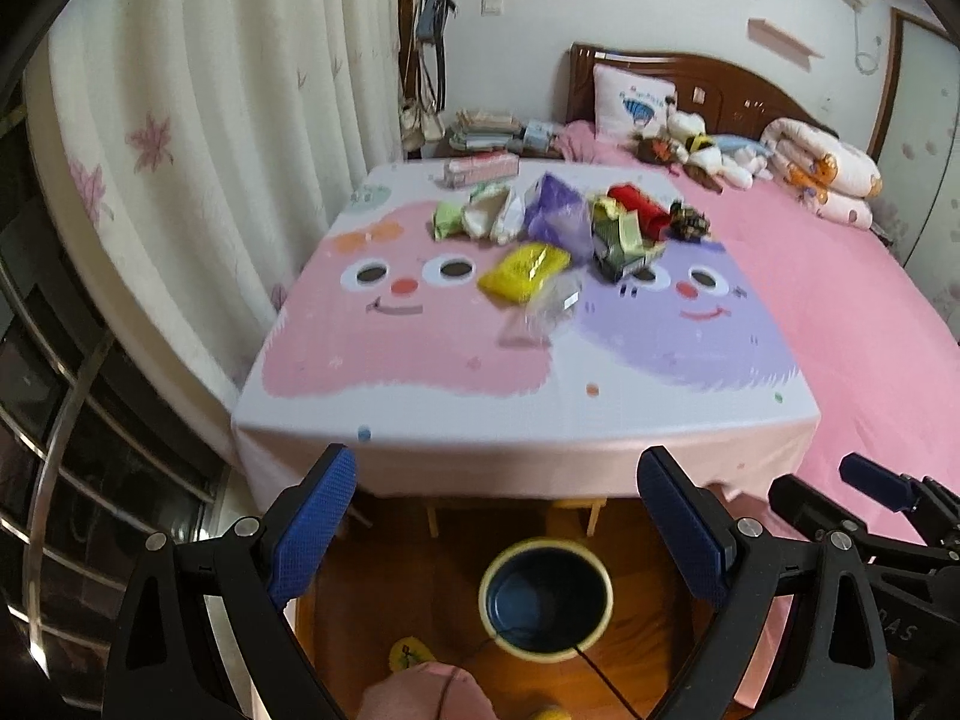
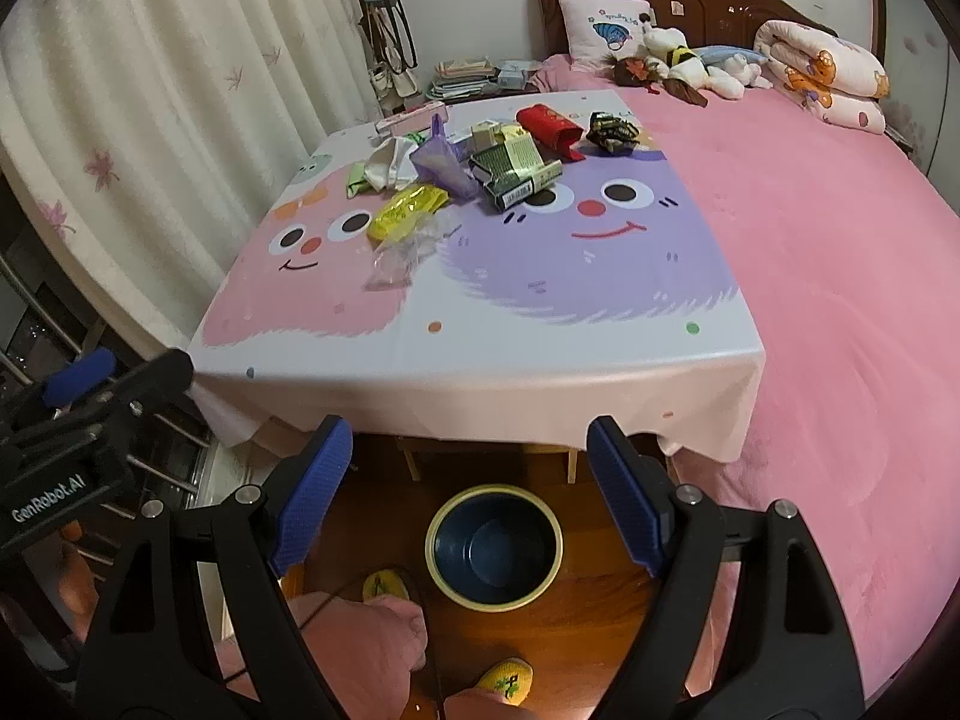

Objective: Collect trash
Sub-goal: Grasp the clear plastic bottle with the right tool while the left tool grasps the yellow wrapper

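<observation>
We record the left gripper (image 1: 498, 480) and right gripper (image 2: 471, 450) both spread wide and empty above the floor bin (image 2: 494, 546), with the trash wrappers (image 2: 474, 168) heaped on the table's far half (image 2: 480, 354) beside the bed (image 2: 840, 240).

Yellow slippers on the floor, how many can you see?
2: one yellow slipper left of the trash bin, another slipper at the bottom edge, below the bin. Both partly hidden by pink trouser legs.
</observation>
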`<state>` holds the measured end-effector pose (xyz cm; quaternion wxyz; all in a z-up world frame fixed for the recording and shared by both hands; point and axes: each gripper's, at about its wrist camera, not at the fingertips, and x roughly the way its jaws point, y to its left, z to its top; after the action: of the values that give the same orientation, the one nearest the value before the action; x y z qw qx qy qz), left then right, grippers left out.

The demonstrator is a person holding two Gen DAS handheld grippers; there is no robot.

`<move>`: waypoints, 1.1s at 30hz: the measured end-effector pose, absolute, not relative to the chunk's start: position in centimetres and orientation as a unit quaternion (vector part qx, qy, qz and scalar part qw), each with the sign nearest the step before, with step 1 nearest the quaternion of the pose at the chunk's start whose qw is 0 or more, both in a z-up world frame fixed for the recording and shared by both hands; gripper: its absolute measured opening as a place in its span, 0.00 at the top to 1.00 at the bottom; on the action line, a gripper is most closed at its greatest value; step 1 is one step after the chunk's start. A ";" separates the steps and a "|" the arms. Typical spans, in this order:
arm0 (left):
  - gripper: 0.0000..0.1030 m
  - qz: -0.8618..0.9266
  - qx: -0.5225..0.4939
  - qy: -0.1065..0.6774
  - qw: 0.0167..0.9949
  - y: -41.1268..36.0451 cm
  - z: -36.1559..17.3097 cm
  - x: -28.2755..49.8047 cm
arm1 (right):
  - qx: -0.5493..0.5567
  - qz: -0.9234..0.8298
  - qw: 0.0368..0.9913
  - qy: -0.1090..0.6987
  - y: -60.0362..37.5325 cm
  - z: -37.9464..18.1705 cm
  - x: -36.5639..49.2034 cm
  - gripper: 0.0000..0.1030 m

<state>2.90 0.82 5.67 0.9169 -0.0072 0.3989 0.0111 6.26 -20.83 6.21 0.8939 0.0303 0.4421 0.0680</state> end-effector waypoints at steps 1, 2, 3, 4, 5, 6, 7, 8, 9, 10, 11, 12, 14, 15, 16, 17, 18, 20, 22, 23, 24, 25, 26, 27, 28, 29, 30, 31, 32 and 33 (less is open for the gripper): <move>0.07 0.011 -0.003 0.391 0.920 0.8 6.0 3.3 | 0.029 0.067 0.895 0.440 -20.7 6.2 6.7 0.24; 0.07 0.010 0.002 0.385 0.923 0.9 6.2 3.7 | 0.026 0.067 0.896 0.438 -20.4 6.2 7.1 0.24; 0.07 0.009 0.008 0.379 0.925 1.0 6.4 4.2 | 0.024 0.066 0.896 0.438 -20.3 6.0 7.8 0.25; 0.07 0.007 0.016 0.374 0.927 1.1 6.6 4.8 | 0.022 0.064 0.896 0.440 -20.1 5.9 8.5 0.25; 0.07 0.005 0.022 0.371 0.928 1.2 6.8 5.5 | 0.018 0.064 0.895 0.442 -19.7 5.8 9.2 0.28; 0.07 0.002 0.030 0.369 0.929 1.5 7.0 6.4 | 0.015 0.063 0.894 0.444 -19.5 5.7 10.2 0.30; 0.07 0.000 0.037 0.368 0.929 1.7 7.1 7.3 | 0.013 0.061 0.893 0.445 -19.2 5.6 11.3 0.31; 0.07 -0.004 0.042 0.368 0.929 2.0 7.2 8.4 | 0.013 0.059 0.893 0.446 -18.8 5.6 12.3 0.33; 0.07 -0.011 0.047 0.368 0.928 2.5 7.3 9.7 | 0.017 0.058 0.891 0.449 -18.6 5.4 13.5 0.34; 0.07 -0.018 0.051 0.370 0.928 2.9 7.5 10.8 | 0.022 0.057 0.889 0.453 -18.3 5.3 14.5 0.34; 0.07 -0.025 0.055 0.373 0.926 3.3 7.5 12.0 | 0.028 0.057 0.887 0.458 -17.9 5.2 15.7 0.36; 0.07 -0.032 0.059 0.378 0.924 4.0 7.5 13.9 | 0.034 0.057 0.884 0.464 -17.3 5.0 17.1 0.36; 0.07 -0.042 0.069 0.381 0.921 5.1 7.6 16.4 | 0.049 0.059 0.875 0.479 -16.2 4.4 20.0 0.37; 0.07 -0.044 0.074 0.387 0.918 5.7 7.4 18.1 | 0.058 0.059 0.869 0.487 -15.8 4.0 21.3 0.39; 0.07 -0.045 0.080 0.393 0.915 6.3 7.3 19.6 | 0.073 0.059 0.862 0.498 -15.4 3.5 23.1 0.40; 0.07 -0.048 0.084 0.401 0.911 6.9 7.2 21.1 | 0.090 0.057 0.854 0.509 -15.0 2.9 24.9 0.42; 0.07 -0.054 0.086 0.411 0.906 7.7 7.0 22.9 | 0.105 0.055 0.847 0.517 -14.7 2.3 26.4 0.42; 0.07 -0.067 0.089 0.428 0.897 8.7 6.5 26.0 | 0.122 0.047 0.836 0.532 -14.2 0.8 29.2 0.43; 0.07 -0.085 0.094 0.444 0.887 9.7 5.6 28.9 | 0.138 0.039 0.821 0.553 -13.8 -1.1 31.9 0.44; 0.07 -0.092 0.098 0.451 0.882 10.0 5.1 30.2 | 0.145 0.036 0.813 0.562 -13.6 -2.0 33.0 0.46; 0.07 -0.102 0.102 0.460 0.876 10.4 4.4 31.9 | 0.155 0.028 0.804 0.573 -13.5 -3.1 34.3 0.48; 0.07 -0.110 0.106 0.467 0.871 10.7 3.8 33.1 | 0.163 0.024 0.798 0.579 -13.4 -3.9 35.2 0.48; 0.07 -0.119 0.110 0.474 0.865 10.8 3.2 34.3 | 0.173 0.020 0.791 0.586 -13.4 -4.8 36.1 0.49; 0.07 -0.127 0.112 0.480 0.861 10.7 2.6 35.1 | 0.185 0.016 0.783 0.594 -13.4 -5.8 37.0 0.49; 0.07 -0.136 0.116 0.486 0.855 10.7 2.0 36.2 | 0.194 0.013 0.777 0.599 -13.4 -6.5 37.4 0.51; 0.07 -0.143 0.118 0.492 0.851 10.6 1.6 37.0 | 0.204 0.010 0.770 0.604 -13.4 -7.2 37.9 0.53; 0.07 -0.152 0.120 0.497 0.846 10.5 1.0 38.2 | 0.218 0.010 0.762 0.610 -13.5 -8.0 38.2 0.61; 0.07 -0.161 0.120 0.501 0.842 10.4 0.6 39.0 | 0.232 0.014 0.757 0.611 -13.5 -8.5 38.4 0.63; 0.07 -0.171 0.119 0.506 0.837 10.2 0.2 39.9 | 0.245 0.016 0.752 0.611 -13.6 -9.0 38.5 0.69; 0.07 -0.179 0.117 0.508 0.834 9.7 -0.2 40.3 | 0.259 0.017 0.748 0.611 -13.6 -9.4 38.4 0.69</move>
<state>40.34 9.74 -0.23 0.8343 0.1167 0.5080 -0.1794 38.39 -13.61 -9.39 0.7479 0.2587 0.6111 0.0173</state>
